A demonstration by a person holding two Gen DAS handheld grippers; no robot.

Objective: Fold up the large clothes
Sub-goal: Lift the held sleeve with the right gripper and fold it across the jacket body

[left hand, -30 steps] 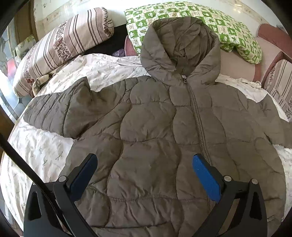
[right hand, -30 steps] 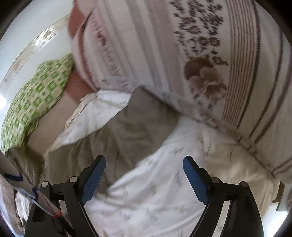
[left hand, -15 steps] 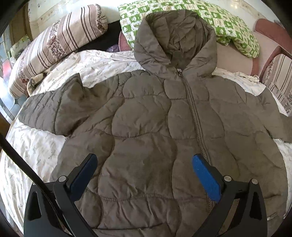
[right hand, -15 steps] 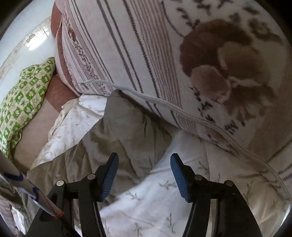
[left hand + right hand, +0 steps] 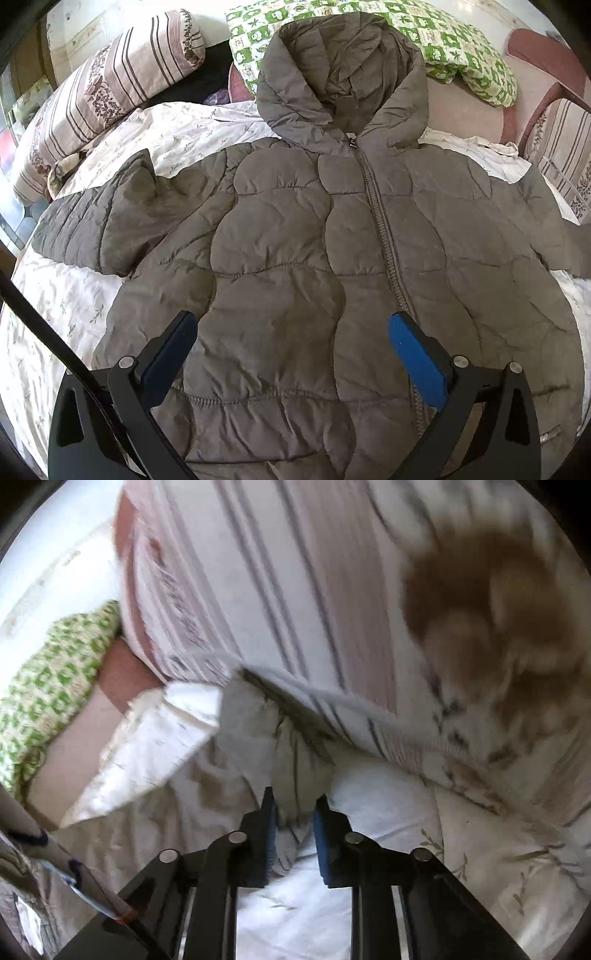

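Note:
A grey-brown quilted hooded jacket (image 5: 306,236) lies front up on the bed, zipped, hood towards the pillows, left sleeve (image 5: 96,232) spread out to the side. My left gripper (image 5: 291,339) is open and empty above the jacket's lower front. In the blurred right wrist view, my right gripper (image 5: 293,812) is shut on the jacket's right sleeve end (image 5: 258,731), close to a striped pillow.
The white floral bedsheet (image 5: 55,314) covers the bed. A striped floral pillow (image 5: 110,85) and a green checked pillow (image 5: 461,48) lie at the head. Another striped pillow (image 5: 332,590) fills the right wrist view. A reddish headboard (image 5: 543,59) stands at the right.
My right gripper has closed from wide open onto the sleeve end beside the striped pillow. The left gripper has stayed open and shifted slightly over the jacket.

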